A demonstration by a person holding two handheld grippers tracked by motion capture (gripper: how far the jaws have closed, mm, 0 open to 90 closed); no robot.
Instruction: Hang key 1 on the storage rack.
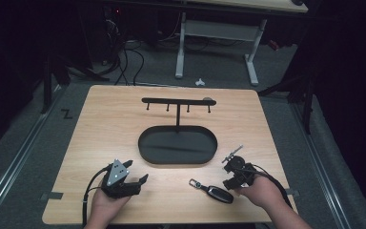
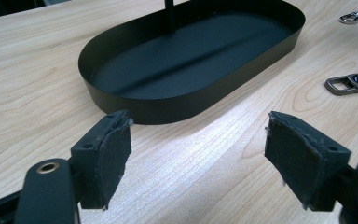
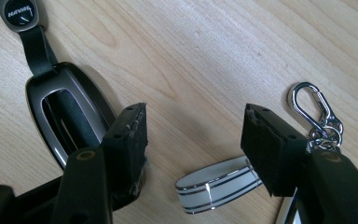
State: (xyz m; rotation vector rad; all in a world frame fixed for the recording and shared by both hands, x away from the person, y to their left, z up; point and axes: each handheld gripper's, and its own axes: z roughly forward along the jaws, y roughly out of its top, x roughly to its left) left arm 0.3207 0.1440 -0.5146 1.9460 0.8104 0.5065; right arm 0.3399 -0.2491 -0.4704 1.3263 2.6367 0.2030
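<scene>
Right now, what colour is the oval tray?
Matte black tray, inside and out; the left gripper view shows it best.

Dim surroundings, sharp evenly lit closeups

Left tool open over table; black oval tray ahead (key fob right).
</scene>
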